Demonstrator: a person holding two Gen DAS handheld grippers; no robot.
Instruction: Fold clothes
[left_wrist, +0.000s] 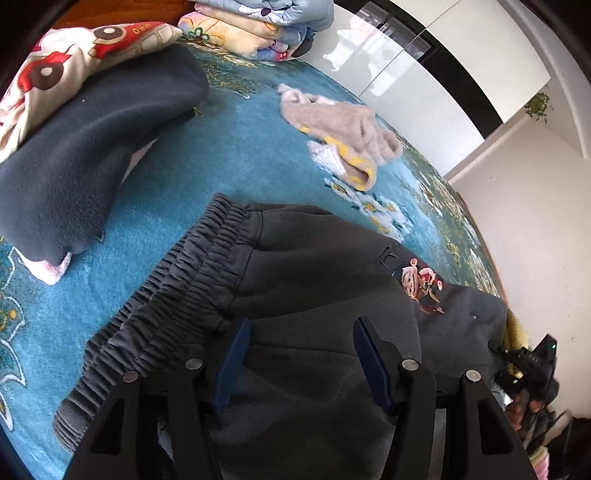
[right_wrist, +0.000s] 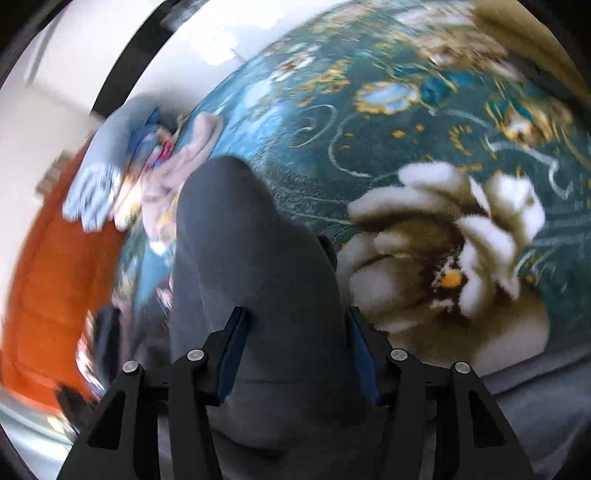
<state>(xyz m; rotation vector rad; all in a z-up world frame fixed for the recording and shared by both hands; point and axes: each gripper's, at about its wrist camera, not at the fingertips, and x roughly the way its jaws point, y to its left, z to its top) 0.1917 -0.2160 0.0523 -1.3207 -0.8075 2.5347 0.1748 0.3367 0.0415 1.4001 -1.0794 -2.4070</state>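
Both my grippers hover spread over grey trousers (left_wrist: 303, 258), fold not yet begun.
Left gripper (left_wrist: 301, 354) sits beside the waistband (left_wrist: 177, 295), right gripper (right_wrist: 295, 350) straddles a leg; next, I judge, pinch and fold.

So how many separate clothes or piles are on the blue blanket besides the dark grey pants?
3: dark navy fleece pile at left, beige fuzzy garment behind the grey pants, folded pastel stack at the far edge. More may be hidden.

Both grippers, left (left_wrist: 301, 328) and right (right_wrist: 295, 321), have black frames, blue pads, silver screws
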